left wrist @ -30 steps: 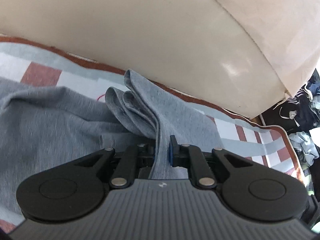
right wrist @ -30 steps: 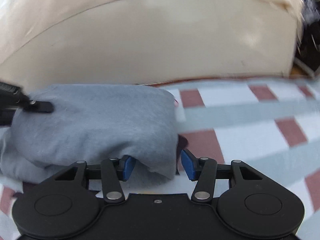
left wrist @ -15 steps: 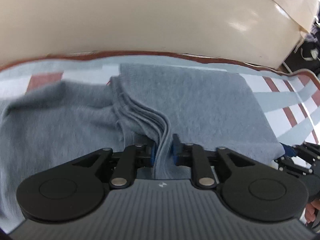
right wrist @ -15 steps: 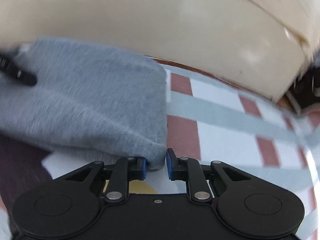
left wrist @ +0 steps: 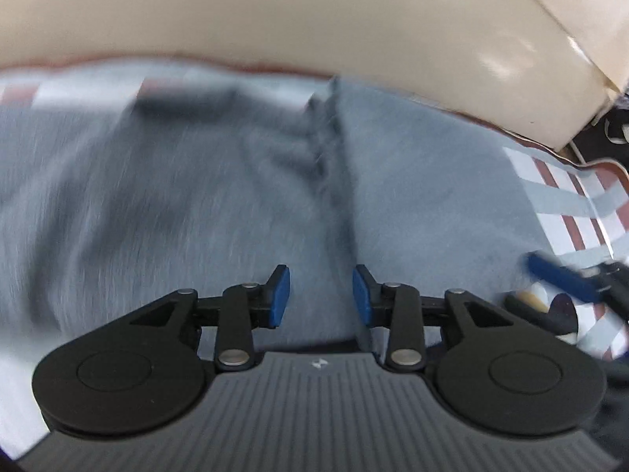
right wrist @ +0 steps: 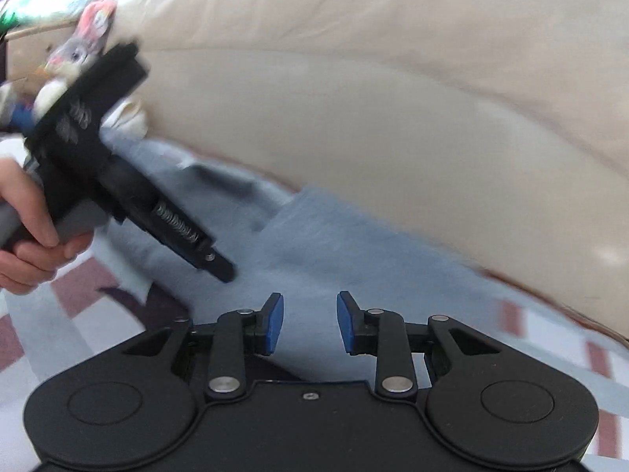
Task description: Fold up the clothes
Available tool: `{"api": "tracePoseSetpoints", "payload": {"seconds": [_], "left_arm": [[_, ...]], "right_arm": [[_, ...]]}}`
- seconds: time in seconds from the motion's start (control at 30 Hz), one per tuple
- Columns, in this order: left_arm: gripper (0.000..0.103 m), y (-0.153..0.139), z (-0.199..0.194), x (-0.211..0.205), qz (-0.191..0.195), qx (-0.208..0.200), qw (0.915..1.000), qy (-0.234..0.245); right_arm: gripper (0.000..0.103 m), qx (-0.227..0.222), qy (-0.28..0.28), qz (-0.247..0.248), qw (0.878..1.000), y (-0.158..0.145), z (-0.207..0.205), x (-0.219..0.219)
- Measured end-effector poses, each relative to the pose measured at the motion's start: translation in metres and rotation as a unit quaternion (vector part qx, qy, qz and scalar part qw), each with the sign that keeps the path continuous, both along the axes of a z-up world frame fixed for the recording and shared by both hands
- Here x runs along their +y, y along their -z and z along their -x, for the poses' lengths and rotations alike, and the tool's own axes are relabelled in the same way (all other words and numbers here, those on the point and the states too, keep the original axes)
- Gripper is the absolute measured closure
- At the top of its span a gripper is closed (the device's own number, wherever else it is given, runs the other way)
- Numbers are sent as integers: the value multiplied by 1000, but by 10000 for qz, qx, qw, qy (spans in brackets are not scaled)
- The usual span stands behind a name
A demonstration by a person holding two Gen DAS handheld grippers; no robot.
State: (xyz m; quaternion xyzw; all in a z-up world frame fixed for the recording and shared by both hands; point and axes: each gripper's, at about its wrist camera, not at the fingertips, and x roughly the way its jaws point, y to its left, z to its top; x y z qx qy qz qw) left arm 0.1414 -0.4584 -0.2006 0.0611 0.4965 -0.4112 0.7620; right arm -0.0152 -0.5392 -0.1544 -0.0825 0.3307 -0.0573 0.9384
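Now both jaws have just opened: left gripper (left wrist: 321,295) and right gripper (right wrist: 309,323) hover, parted, over grey garment (left wrist: 424,204).

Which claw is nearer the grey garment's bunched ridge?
Left. The left claw straddles the bunched ridge; the right claw is off to one side, at the grey garment's edge. Both jaws have just been opening, cloth between them unpinched.

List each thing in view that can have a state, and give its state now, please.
grey garment: lying on the checked blanket, one part folded over, held by neither gripper.
left gripper: open, jaws just opened, above the garment's fold edge.
right gripper: open, jaws just opened, nothing pinched.
checked blanket: spread flat under the garment.
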Motion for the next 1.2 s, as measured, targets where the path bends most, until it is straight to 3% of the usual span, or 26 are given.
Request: {"api": "tracePoseSetpoints", "payload": {"seconds": [0.1, 0.17, 0.27, 0.37, 0.47, 0.57, 0.73, 0.9, 0.97, 1.03, 1.2], "left_arm": [[68, 1, 9, 3, -301, -554, 9974, 354], [68, -5, 13, 9, -499, -865, 9943, 367], [58, -18, 10, 39, -209, -980, 9946, 271], [55, -29, 1, 81, -20, -1054, 9943, -165], [47, -35, -20, 138, 255, -946, 9906, -959], [45, -31, -44, 202, 487, -783, 9777, -1885], [45, -11, -76, 276, 303, -573, 9624, -2638], [45, 12, -106, 335, 949, 105, 9324, -3487], [43, 14, -116, 347, 1203, 144, 9261, -3573], [33, 18, -125, 348, 1329, 130, 9236, -3593], [29, 27, -149, 343, 1576, 150, 9177, -3642]], "right_arm": [[70, 582, -238, 806, 9948, 29, -15, 23], [70, 590, -338, 836, 9942, 29, -14, 24], [70, 516, -338, 456, 9971, 18, -10, 21], [70, 335, -369, -32, 9988, 3, -8, 26], [65, 247, -432, -405, 9979, -17, -8, 40], [65, 195, -506, -752, 9957, -35, -10, 54], [65, 523, -740, -1151, 9892, -36, -56, 88], [56, 760, -792, -1564, 9816, -18, -118, 128], [53, 745, -683, -1634, 9814, -9, -141, 142], [53, 854, -496, -1653, 9813, -2, -162, 152], [53, 778, -14, -1936, 9780, 5, -191, 151]]}}
